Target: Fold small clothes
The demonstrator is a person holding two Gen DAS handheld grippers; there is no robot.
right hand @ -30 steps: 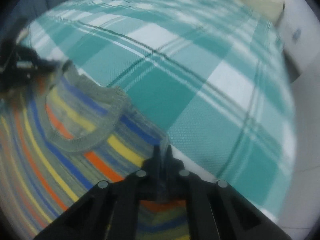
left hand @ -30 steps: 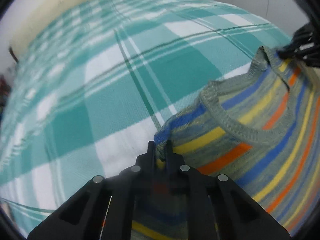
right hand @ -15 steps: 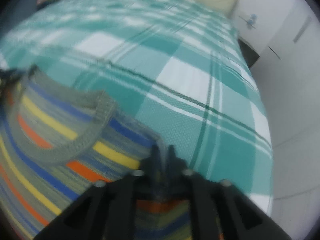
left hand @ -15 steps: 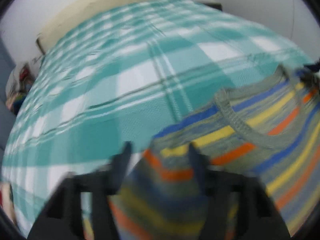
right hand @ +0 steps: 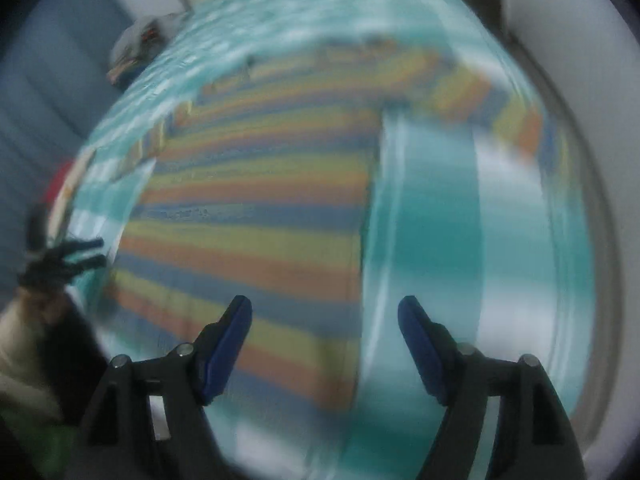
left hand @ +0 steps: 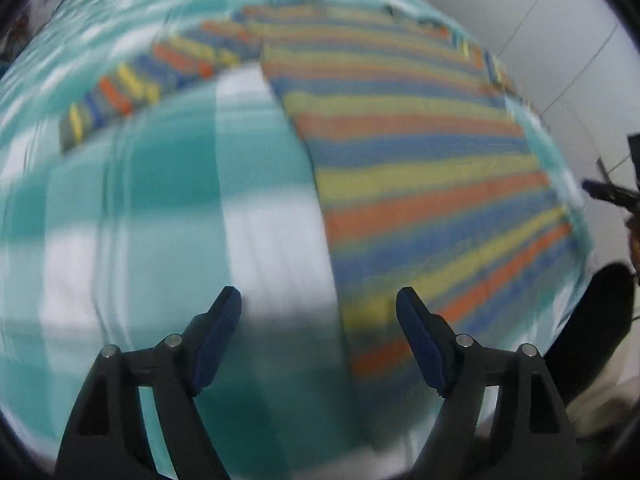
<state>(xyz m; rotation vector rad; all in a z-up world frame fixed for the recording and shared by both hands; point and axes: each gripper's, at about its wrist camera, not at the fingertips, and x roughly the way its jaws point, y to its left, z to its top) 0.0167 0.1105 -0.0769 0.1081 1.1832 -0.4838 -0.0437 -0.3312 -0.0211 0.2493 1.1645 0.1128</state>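
A small striped sweater [left hand: 420,168] in blue, yellow, orange and grey lies spread flat on the teal-and-white checked bedspread [left hand: 140,200]; one sleeve [left hand: 132,84] stretches out to the left. It also shows in the right wrist view [right hand: 256,208], with a sleeve [right hand: 496,100] to the right. My left gripper [left hand: 318,308] is open and empty, above the sweater's near left edge. My right gripper [right hand: 324,316] is open and empty, above its near right edge. Both views are motion-blurred.
White wall and cupboard doors [left hand: 560,32] lie beyond the bed on the right. The other gripper [right hand: 64,260] shows at the left of the right wrist view. A heap of items [right hand: 140,44] sits off the bed's far corner.
Both grippers have let go of the sweater's shoulders and opened. They have pulled back and swung round, so the whole sweater now lies spread ahead of them.
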